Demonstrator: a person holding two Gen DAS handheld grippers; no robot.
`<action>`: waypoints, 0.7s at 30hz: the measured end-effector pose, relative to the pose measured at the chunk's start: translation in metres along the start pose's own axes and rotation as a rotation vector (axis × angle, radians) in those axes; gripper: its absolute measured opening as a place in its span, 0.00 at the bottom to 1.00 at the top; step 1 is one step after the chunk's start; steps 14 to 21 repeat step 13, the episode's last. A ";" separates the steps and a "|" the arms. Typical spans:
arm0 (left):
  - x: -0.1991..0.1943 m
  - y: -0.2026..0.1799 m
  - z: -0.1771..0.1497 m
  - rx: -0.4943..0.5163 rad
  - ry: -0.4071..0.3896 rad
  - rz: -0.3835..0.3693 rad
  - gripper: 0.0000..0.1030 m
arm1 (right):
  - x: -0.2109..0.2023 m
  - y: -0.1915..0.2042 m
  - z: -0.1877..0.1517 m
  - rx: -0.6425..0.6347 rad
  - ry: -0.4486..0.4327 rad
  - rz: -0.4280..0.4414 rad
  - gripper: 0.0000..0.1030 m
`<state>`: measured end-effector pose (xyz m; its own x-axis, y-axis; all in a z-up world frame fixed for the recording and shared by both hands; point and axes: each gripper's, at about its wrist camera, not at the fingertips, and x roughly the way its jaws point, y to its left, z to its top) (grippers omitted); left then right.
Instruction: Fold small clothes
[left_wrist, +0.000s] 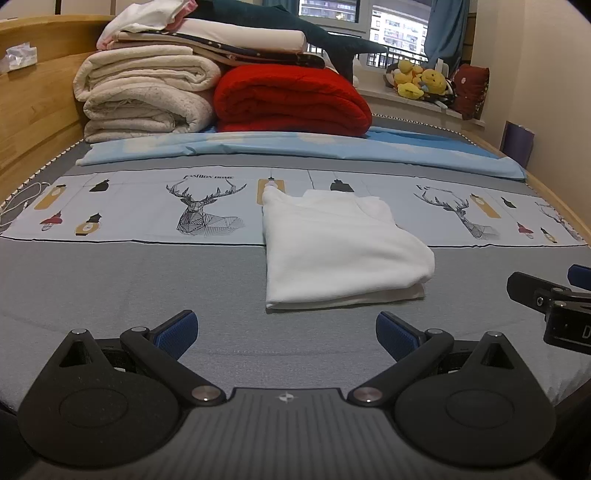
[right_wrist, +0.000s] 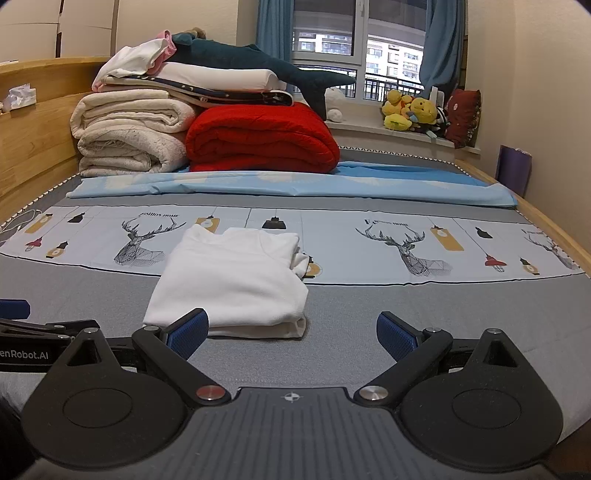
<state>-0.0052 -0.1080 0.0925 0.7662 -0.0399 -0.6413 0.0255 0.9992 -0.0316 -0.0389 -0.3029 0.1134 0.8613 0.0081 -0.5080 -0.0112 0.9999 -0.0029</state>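
A small white garment (left_wrist: 340, 247) lies folded into a neat rectangle on the grey bed cover (left_wrist: 129, 280), partly over a printed deer sheet. It also shows in the right wrist view (right_wrist: 232, 280). My left gripper (left_wrist: 287, 334) is open and empty, a short way in front of the garment's near edge. My right gripper (right_wrist: 291, 334) is open and empty, its left finger (right_wrist: 186, 332) just in front of the garment's near edge. The right gripper shows at the right edge of the left wrist view (left_wrist: 554, 299).
A stack of folded cream blankets (left_wrist: 144, 99) and a red quilt (left_wrist: 291, 98) sits at the back of the bed, with a plush shark (left_wrist: 295, 26) on top. A light blue sheet (left_wrist: 295, 147) lies in front. A wooden headboard (left_wrist: 33, 107) runs along the left. Plush toys (left_wrist: 417, 79) sit on the windowsill.
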 end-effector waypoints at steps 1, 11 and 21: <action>0.000 0.000 0.000 0.001 0.000 0.000 1.00 | 0.000 0.000 0.000 0.001 0.000 0.000 0.94; 0.000 -0.001 0.001 0.004 0.000 -0.003 1.00 | 0.000 0.000 0.000 0.000 0.000 0.000 0.95; 0.000 -0.001 0.001 0.004 0.000 -0.003 1.00 | 0.000 0.000 0.000 0.000 0.001 0.000 0.95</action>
